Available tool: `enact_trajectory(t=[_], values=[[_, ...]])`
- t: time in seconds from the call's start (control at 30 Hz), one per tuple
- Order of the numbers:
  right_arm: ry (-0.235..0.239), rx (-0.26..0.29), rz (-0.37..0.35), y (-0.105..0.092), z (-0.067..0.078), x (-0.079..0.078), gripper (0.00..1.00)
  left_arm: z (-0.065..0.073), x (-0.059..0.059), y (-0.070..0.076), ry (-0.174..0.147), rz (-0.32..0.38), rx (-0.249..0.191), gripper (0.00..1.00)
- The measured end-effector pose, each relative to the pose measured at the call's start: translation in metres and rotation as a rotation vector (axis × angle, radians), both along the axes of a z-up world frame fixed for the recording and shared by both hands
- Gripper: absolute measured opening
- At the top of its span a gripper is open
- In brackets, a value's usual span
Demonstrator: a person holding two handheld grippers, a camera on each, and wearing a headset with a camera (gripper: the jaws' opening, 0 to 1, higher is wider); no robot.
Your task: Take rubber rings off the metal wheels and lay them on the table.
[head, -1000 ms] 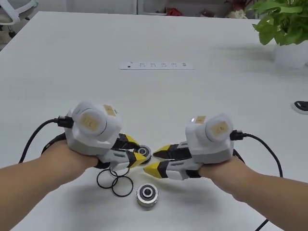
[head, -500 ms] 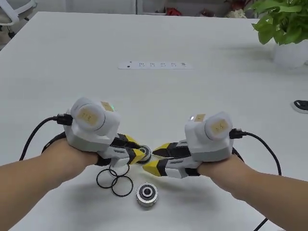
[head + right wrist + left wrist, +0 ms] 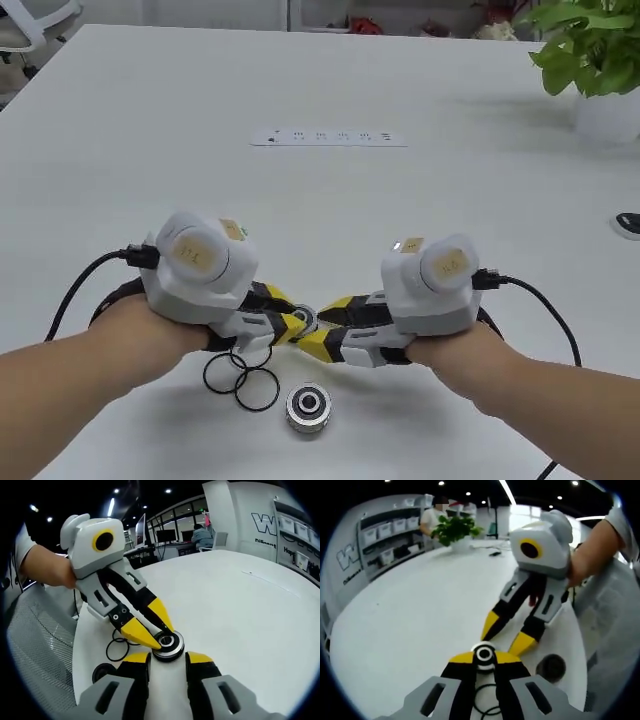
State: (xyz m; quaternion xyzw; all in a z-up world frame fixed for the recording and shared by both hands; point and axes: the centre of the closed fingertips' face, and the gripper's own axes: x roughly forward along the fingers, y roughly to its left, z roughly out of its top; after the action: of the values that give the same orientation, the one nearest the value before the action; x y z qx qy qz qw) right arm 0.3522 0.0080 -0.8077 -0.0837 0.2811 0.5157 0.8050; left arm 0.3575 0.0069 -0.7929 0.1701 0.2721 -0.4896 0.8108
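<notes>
the left gripper (image 3: pixel 290 320) is clenched on a small metal wheel (image 3: pixel 303 320), just above the table (image 3: pixel 330 220). the right gripper (image 3: pixel 316 330) has come closer than a second ago, its jaws apart, tips right by that wheel. black rubber rings (image 3: pixel 242 376) and another wheel (image 3: pixel 308 405) lie on the table, same as before.

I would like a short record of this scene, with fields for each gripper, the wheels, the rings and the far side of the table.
left gripper: shut on the held wheel
right gripper: open, tips close to the held wheel
free wheel: lying on the table, nearest the person
rubber rings: black, loose, overlapping, on the table left of the free wheel
far side: power strip, potted plant
</notes>
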Motion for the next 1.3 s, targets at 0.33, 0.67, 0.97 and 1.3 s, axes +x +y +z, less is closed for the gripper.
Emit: enact_trajectory(t=[0.33,0.67,0.97,1.3], values=[[-0.011,-0.009,0.004,-0.003,-0.002,-0.002,0.19,0.000,0.000,-0.001,-0.008,0.005,-0.005,0.14],[-0.025,-0.031,0.013,-0.007,-0.002,-0.003,0.13,-0.001,0.000,-0.001,-0.016,0.003,0.001,0.14],[-0.007,-0.020,0.009,-0.009,-0.003,-0.003,0.07,-0.002,0.001,-0.001,-0.013,-0.001,0.000,0.13],[0.078,0.046,-0.068,-0.013,-0.003,0.001,0.00,-0.001,0.001,-0.002,-0.025,-0.010,0.001,0.13]])
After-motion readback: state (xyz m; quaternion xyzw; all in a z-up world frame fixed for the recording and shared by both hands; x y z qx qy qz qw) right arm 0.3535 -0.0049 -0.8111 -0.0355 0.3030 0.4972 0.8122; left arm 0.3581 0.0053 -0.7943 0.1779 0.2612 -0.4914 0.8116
